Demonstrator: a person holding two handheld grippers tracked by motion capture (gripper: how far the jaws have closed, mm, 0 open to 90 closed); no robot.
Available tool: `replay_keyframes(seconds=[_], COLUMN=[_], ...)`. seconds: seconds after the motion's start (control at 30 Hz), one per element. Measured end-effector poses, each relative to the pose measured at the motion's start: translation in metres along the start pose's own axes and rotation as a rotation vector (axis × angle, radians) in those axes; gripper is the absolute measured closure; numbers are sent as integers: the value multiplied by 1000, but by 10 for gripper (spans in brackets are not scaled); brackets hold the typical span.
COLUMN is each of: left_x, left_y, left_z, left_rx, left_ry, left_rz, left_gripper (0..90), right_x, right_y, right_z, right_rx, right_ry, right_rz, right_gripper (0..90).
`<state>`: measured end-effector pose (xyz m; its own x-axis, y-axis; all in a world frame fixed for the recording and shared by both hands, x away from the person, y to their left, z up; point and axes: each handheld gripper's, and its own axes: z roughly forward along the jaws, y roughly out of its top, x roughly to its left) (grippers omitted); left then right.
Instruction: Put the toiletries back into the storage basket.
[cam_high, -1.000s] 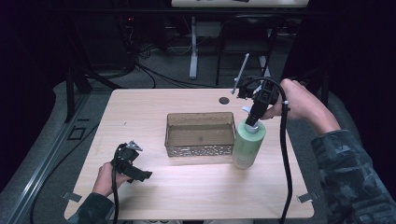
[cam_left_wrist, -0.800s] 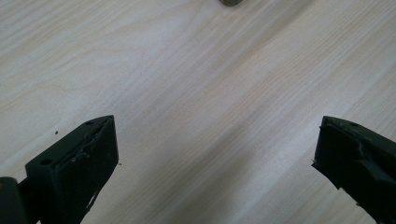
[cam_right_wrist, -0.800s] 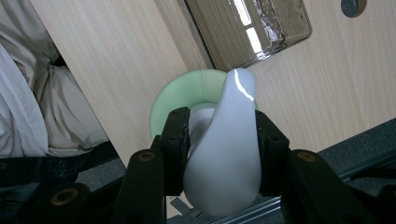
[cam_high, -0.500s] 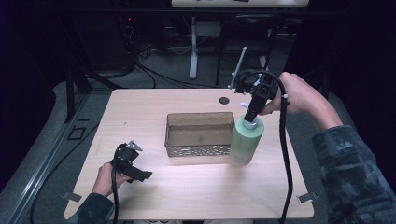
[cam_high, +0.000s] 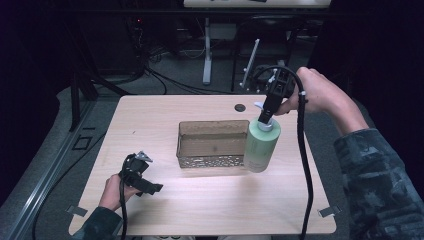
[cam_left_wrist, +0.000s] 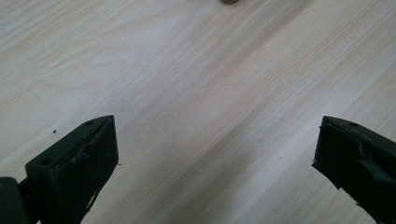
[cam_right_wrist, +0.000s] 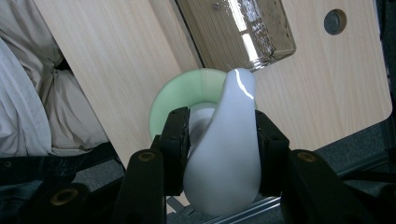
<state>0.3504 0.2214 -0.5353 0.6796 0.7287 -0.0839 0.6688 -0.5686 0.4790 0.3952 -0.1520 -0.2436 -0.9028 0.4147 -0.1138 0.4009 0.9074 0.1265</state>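
Observation:
A pale green pump bottle (cam_high: 261, 146) with a white pump head (cam_right_wrist: 226, 140) hangs just above the table, at the right end of a metal mesh basket (cam_high: 211, 157). My right gripper (cam_high: 266, 114) comes down from above and is shut on the pump head; in the right gripper view the two jaws press on either side of the head, with the green bottle body (cam_right_wrist: 177, 95) below it. My left gripper (cam_high: 142, 181) rests low at the table's front left, jaws wide apart over bare wood, with its fingers (cam_left_wrist: 77, 168) holding nothing.
The wooden table (cam_high: 160, 125) has a round cable hole (cam_high: 240, 107) behind the basket. The basket (cam_right_wrist: 243, 32) looks empty inside. Cables and stand legs lie on the dark floor beyond the far edge. A thick black cable (cam_high: 305, 165) trails from the right gripper over the table's right side.
The right gripper has lifted the bottle and carried it leftward, closer to the basket's right end. The left gripper has stayed where it was.

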Motion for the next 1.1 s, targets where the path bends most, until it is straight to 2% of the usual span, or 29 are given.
replay_keyframes(seconds=[0.4, 1.1], left_x=[1, 1], left_y=[-1, -2], left_z=[0, 0], left_rx=[0, 0], left_ry=[-3, -10], left_rz=[1, -3], left_gripper=[0, 0], right_x=[-3, -17], right_y=[13, 34], right_z=[-12, -25], right_rx=[-15, -44], right_ry=[-14, -40], right_rz=[-11, 7], right_gripper=[628, 628])
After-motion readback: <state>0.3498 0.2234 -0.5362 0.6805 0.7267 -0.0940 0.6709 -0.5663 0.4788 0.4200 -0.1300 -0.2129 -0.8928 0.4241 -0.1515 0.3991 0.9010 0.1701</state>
